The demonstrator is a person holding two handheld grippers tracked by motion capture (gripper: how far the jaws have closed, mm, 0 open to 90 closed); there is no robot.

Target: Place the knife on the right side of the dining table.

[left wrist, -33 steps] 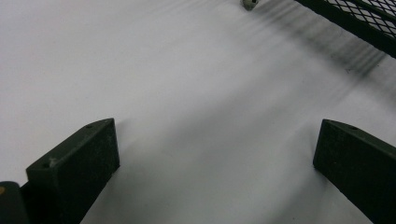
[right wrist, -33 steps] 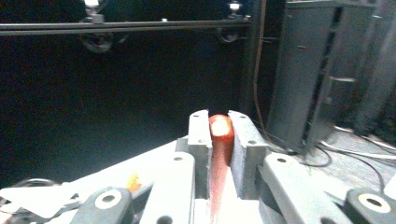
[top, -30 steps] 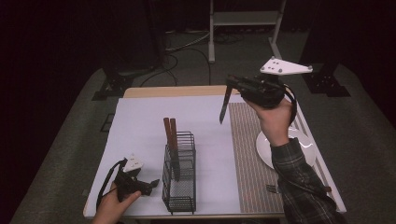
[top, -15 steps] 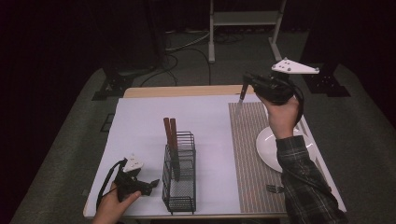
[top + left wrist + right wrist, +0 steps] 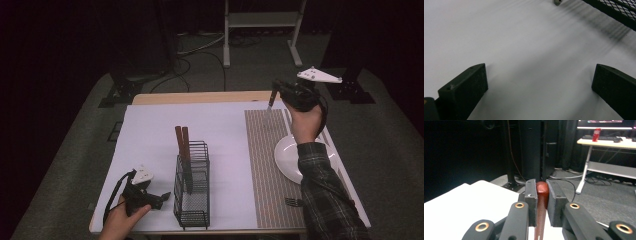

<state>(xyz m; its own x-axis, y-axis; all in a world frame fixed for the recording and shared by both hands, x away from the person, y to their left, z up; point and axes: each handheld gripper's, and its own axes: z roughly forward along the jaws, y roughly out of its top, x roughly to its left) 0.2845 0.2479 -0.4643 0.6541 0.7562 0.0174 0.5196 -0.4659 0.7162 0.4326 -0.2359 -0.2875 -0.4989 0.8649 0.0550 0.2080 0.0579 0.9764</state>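
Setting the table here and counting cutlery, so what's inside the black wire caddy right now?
Two utensils with reddish-brown handles stand upright in the black wire caddy. Their lower ends sit behind the mesh, too dim to identify.

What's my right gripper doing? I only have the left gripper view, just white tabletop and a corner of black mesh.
Observer: The right gripper is raised over the table's far right side, its jaws shut on a knife's red-brown handle.
Operator: And that mesh?
Observer: It's a black wire rack just right of your left gripper, with two brown-handled utensils standing in it.
Operator: Anything on the right side?
Observer: A white plate lies partly on a striped mat, and a fork lies nearer the front edge.
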